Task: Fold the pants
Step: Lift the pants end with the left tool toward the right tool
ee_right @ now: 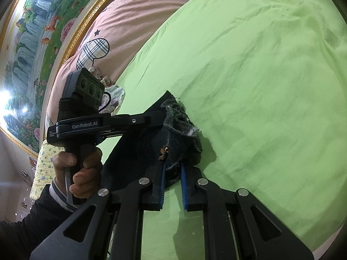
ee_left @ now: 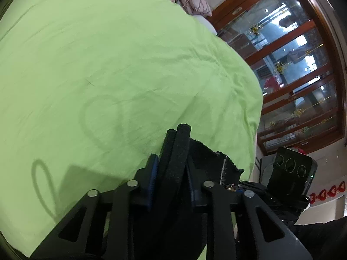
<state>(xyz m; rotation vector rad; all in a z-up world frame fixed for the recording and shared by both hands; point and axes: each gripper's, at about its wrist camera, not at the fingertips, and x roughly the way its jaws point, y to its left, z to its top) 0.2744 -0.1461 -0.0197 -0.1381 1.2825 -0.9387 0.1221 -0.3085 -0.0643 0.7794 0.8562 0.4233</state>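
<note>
The dark pants (ee_left: 175, 151) are bunched and held up over a green bed sheet (ee_left: 108, 65). My left gripper (ee_left: 171, 169) is shut on a thick folded edge of the pants. In the right wrist view my right gripper (ee_right: 172, 169) is shut on another part of the pants (ee_right: 180, 138), near a zipper and a frayed hem. The left gripper (ee_right: 151, 119) also shows there, gripping the same cloth from the left, held by a hand (ee_right: 80, 169). Most of the pants hang hidden below the grippers.
The green sheet (ee_right: 260, 86) covers the bed. A pink quilt with plaid hearts (ee_right: 121, 28) and a framed painting (ee_right: 32, 43) lie to the left. A wooden glass cabinet (ee_left: 292, 75) stands beyond the bed's right edge. A pink pillow (ee_left: 195, 2) lies at the far end.
</note>
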